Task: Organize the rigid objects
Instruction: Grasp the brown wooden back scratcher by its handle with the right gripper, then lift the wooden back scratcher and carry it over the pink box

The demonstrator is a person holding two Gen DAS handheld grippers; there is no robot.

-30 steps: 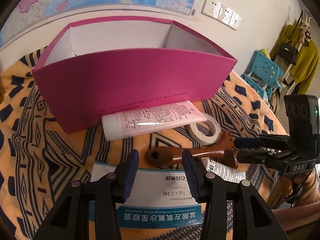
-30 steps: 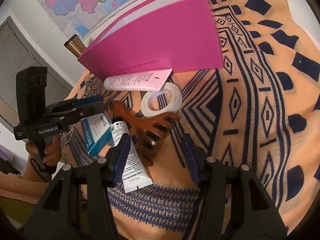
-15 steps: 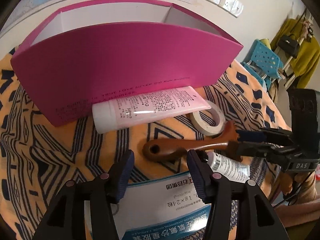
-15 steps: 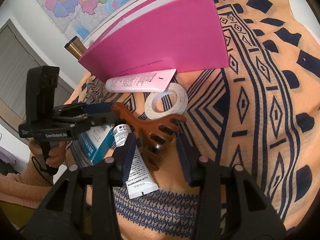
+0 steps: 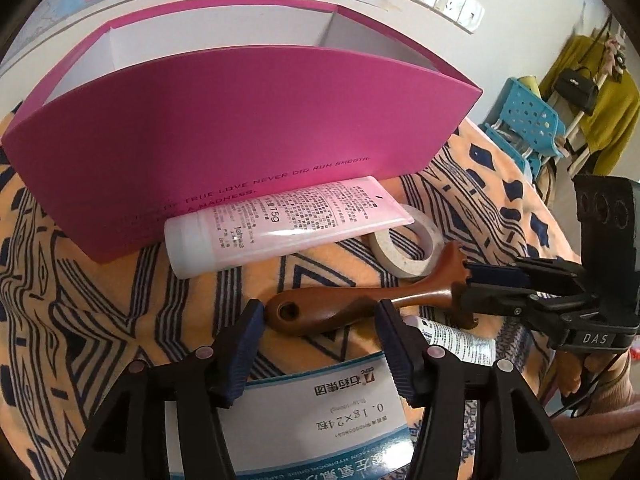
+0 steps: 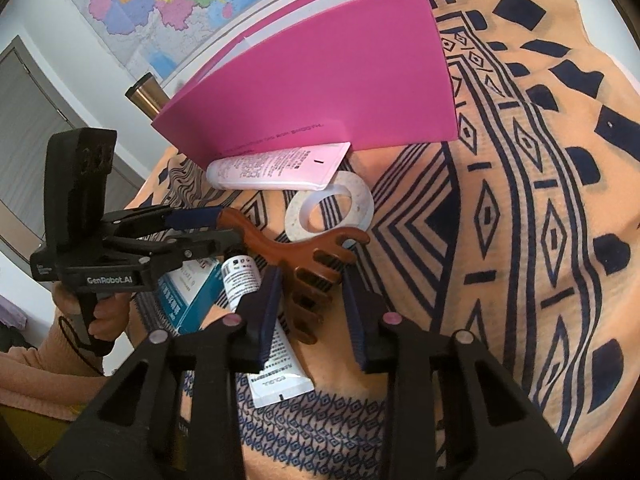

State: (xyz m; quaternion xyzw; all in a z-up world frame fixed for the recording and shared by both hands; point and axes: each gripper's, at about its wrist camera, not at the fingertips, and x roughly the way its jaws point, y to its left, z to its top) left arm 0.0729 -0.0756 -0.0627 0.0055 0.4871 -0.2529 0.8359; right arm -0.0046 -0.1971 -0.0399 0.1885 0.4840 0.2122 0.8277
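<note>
Wooden claw scratcher (image 6: 296, 256) lies on patterned cloth (image 6: 520, 240), at 6 o'clock of pink box (image 6: 320, 92). Right gripper (image 6: 310, 304) jaws closing, straddle claw end; contact unclear. Left gripper (image 5: 318, 322) jaws opening, flank handle, apart.

box (image 5: 240, 120) magenta | massager (image 5: 340, 308) brown | cloth (image 6: 520, 240) orange, navy geometric

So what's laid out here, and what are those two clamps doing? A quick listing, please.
Surface: patterned orange cloth
Container: pink box, open-topped, standing
Loose items: pink tube against box, tape ring, wooden comb, white tube, medicine box
Left gripper: jaws just opening, comb's handle between them
Right gripper: jaws just closing, comb's teeth between them
</note>
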